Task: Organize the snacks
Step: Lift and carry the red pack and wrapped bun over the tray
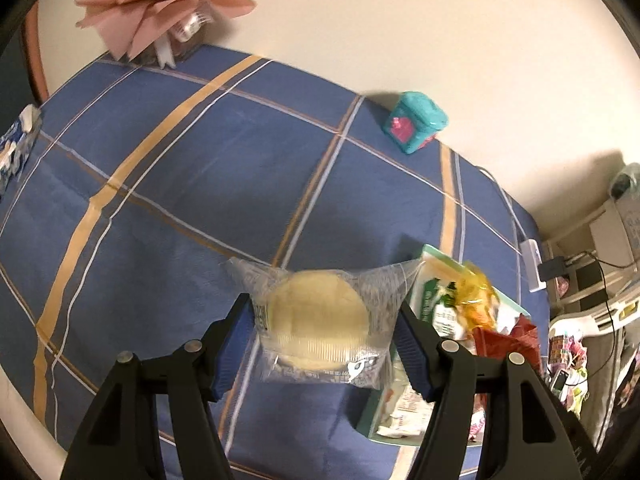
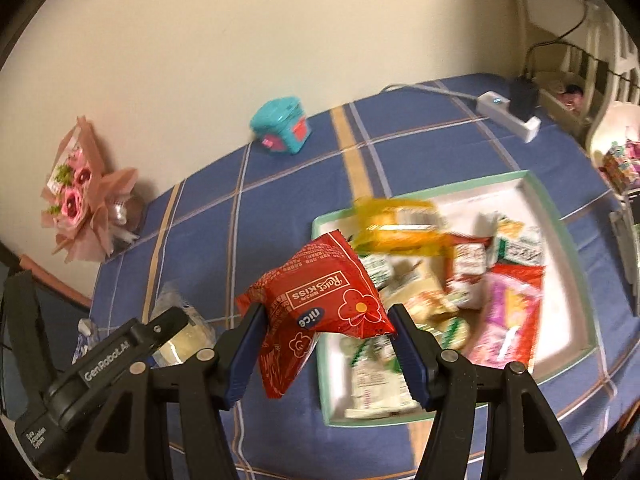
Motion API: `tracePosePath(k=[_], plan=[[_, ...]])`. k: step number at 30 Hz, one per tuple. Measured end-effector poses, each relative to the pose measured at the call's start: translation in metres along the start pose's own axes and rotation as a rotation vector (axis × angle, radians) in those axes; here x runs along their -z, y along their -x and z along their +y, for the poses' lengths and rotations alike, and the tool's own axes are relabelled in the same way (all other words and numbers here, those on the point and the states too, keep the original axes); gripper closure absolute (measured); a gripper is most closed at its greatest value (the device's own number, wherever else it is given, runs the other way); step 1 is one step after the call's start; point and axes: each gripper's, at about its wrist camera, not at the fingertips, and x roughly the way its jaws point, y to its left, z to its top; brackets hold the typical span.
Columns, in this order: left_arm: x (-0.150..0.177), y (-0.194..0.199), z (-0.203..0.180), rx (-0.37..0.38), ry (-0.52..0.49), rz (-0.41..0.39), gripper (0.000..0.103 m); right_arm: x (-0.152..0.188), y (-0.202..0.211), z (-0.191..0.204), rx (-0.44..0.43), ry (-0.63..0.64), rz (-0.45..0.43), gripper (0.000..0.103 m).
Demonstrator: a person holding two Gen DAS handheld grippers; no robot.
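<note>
- The left gripper [image 1: 324, 344] was clamped on a clear-wrapped round pale cake [image 1: 318, 320], held above the blue plaid tablecloth [image 1: 180, 200].
- The right gripper [image 2: 326, 348] pinched a red "Kiss" snack packet [image 2: 320, 304] by its sides, raised over the near-left corner of the green-rimmed white box [image 2: 576, 264].
- The box held a heap of mixed snack packets [image 2: 460, 280]; a yellow packet [image 2: 396, 224] lay on top.
- A teal tin [image 2: 282, 126] and a pink flower bouquet [image 2: 80, 196] stood by the wall, well apart.
</note>
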Motion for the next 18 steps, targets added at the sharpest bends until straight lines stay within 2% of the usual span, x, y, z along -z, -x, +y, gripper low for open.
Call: tracePosePath(k=[5, 14, 18], plan=[[0.006, 0.002, -0.024, 0.019, -0.053, -0.005, 0.034, -0.01, 0.015, -0.027, 0.027, -0.045, -0.041, 0.038], [0.021, -0.008, -0.078, 0.064, -0.198, 0.031, 0.034, -0.022, 0.026, -0.085, 0.067, -0.167, -0.063, 0.038], [0.028, -0.015, -0.094, 0.071, -0.233, 0.047, 0.034, -0.025, 0.031, -0.108, 0.081, -0.209, -0.069, 0.038]])
